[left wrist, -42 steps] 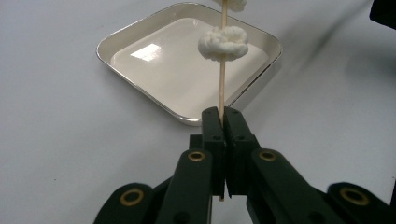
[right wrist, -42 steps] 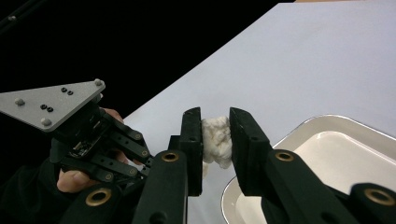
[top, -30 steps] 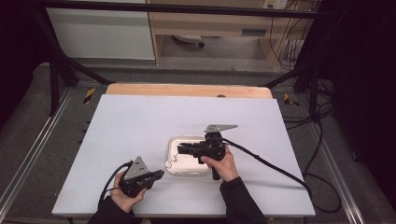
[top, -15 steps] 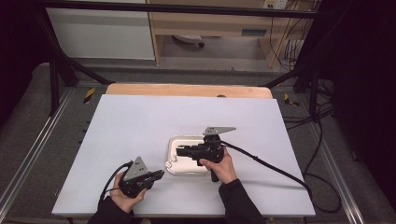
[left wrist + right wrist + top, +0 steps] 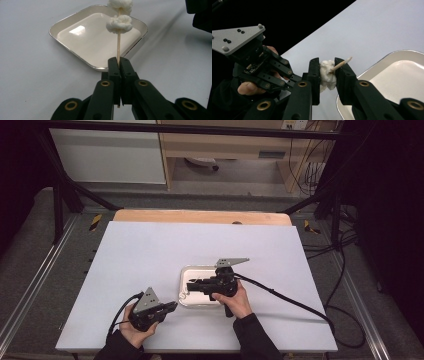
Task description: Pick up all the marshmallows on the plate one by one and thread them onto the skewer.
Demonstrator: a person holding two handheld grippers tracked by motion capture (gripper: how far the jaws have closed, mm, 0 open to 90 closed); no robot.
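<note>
We judge skewer (image 5: 118, 47) thin, stiff, likely snappable; white lumps (image 5: 119, 23) on it soft, light, squashy. Best hold: bare stick below lumps, as now.

Left gripper (image 5: 119, 62): jaws clenched on stick's lower end, stick rising straight ahead of jaws, over tray (image 5: 62, 23) rim.

Right gripper (image 5: 327, 70): jaws partly closed, squeezing top lump (image 5: 326, 75) between pads, stick tip poking past. We think lump is being slid off; unclear from high view.
</note>
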